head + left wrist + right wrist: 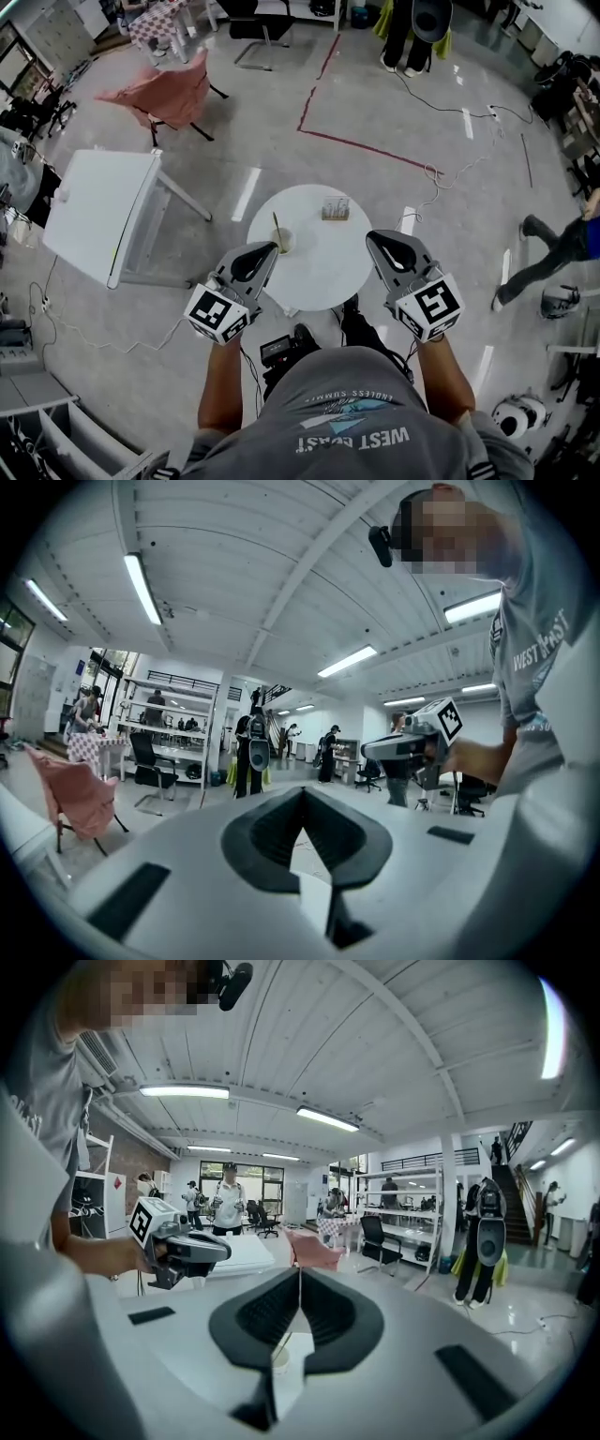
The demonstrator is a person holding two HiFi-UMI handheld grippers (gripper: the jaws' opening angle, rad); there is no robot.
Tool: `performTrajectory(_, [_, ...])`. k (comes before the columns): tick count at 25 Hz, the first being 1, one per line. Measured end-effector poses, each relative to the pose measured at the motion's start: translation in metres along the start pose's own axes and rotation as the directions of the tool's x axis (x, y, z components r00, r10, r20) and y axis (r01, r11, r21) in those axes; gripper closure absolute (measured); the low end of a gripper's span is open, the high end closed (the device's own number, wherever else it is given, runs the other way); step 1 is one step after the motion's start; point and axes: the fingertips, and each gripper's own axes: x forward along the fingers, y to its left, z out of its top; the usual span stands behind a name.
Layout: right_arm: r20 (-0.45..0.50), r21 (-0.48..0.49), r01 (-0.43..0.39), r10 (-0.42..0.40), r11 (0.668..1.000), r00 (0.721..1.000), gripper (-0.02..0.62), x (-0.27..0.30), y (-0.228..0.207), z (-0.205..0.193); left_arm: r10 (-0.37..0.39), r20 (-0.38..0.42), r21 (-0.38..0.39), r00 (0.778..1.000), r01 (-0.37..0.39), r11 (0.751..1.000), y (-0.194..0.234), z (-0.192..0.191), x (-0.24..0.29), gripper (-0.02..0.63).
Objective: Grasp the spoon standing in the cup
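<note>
A small pale cup stands on the left part of the round white table, and a thin spoon leans upright in it. My left gripper hovers at the table's near-left edge, just short of the cup, with its jaws closed and nothing in them. My right gripper is over the table's right edge, tips together and empty. In the right gripper view the cup and spoon show through the gap below the closed tips. The left gripper view shows its tips meeting.
A small clear holder sits at the table's far side. A white rectangular table stands to the left, a pink-draped chair beyond it. Red tape lines and a cable cross the floor. A person is at the right.
</note>
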Motion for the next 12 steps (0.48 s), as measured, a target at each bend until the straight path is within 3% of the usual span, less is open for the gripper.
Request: performTrajectory(12, [0.006, -0.023, -0.191, 0.191, 0.981, 0.982, 0.591, 0.037, -0.027, -0.002, 0.188, -0.035, -0.022, 0.982, -0.189, 0.982, 0.020, -0.009, 0.016, 0.603])
